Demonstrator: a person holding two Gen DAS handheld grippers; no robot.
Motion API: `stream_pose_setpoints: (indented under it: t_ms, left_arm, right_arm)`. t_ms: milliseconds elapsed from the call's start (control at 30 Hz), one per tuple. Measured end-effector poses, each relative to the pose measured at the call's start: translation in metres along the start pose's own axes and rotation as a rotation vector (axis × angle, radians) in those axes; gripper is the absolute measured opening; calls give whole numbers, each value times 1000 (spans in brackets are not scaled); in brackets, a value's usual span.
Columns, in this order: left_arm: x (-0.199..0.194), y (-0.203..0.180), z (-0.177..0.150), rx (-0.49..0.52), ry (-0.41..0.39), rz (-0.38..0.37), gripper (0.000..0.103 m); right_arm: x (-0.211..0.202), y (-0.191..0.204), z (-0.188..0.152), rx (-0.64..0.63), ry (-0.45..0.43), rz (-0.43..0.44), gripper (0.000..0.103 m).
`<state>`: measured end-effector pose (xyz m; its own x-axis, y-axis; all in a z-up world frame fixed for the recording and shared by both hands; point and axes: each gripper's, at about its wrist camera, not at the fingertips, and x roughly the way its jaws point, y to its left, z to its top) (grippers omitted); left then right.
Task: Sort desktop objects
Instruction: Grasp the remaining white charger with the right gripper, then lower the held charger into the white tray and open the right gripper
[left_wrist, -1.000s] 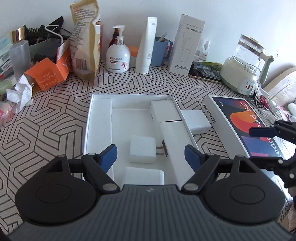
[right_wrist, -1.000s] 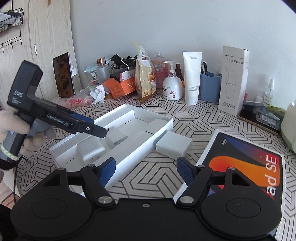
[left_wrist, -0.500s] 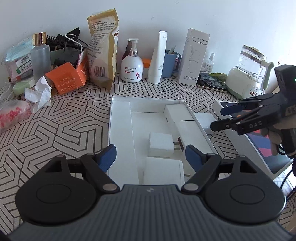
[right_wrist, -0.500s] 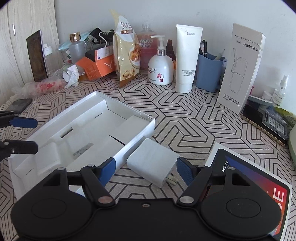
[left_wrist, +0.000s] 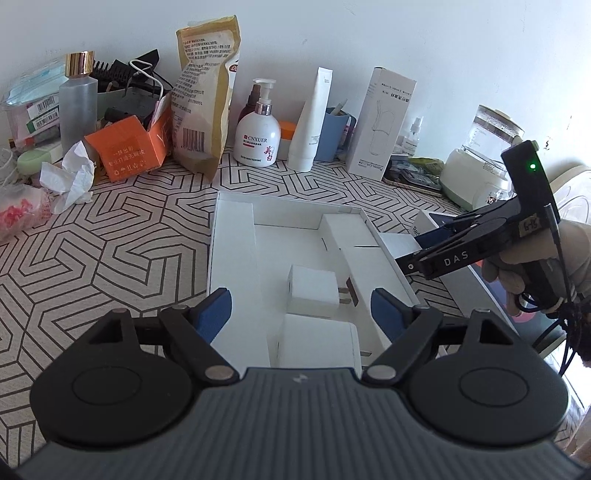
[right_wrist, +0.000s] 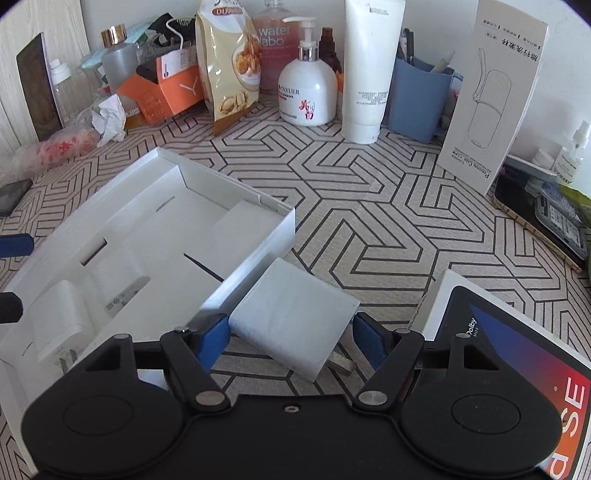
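Observation:
A white open box tray (left_wrist: 231, 236) (right_wrist: 258, 199) lies on the patterned table. Inside it sit a small white charger (left_wrist: 312, 288) with prongs and a larger white adapter (left_wrist: 319, 343) near the front. A third white charger block (right_wrist: 295, 319) lies on the table just outside the tray's right wall, between the open fingers of my right gripper (right_wrist: 290, 341); the left pad is close to it. My left gripper (left_wrist: 301, 314) is open and empty above the tray's front. The right gripper also shows in the left wrist view (left_wrist: 410, 264).
A Redmi Pad SE box (right_wrist: 517, 362) lies right of the tray. At the back stand a snack bag (left_wrist: 207, 96), a lotion pump bottle (left_wrist: 258, 136), a white tube (left_wrist: 312, 122), a blue cup (right_wrist: 419, 99), a tall white carton (right_wrist: 491, 96), an orange box (left_wrist: 129, 147) and a kettle (left_wrist: 484, 162).
My right gripper has moved down and forward, so the loose white charger now lies between its open fingers. My left gripper has drawn back slightly over the tray's front.

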<state>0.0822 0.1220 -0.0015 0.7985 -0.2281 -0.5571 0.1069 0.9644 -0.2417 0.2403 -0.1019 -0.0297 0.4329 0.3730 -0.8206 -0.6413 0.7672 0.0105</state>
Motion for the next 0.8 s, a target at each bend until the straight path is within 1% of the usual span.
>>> stream_pose_setpoints:
  t_ms: [133, 267, 400, 533, 800]
  left_arm:
    - [-5, 6, -3, -17, -12, -5, 83]
    - [-10, 12, -5, -27, -31, 10, 83]
    - [-13, 15, -6, -36, -36, 1, 84]
    - [-16, 15, -8, -37, -41, -17, 84]
    - [-20, 15, -12, -41, -48, -33, 84]
  right_arm:
    - [8, 2, 4, 1, 30, -23, 80]
    - [8, 1, 6, 11, 48, -13, 78]
    - [6, 6, 7, 5, 47, -27, 74]
    - [-6, 8, 7, 20, 7, -41, 74]
    - [-30, 7, 5, 53, -48, -25, 74]
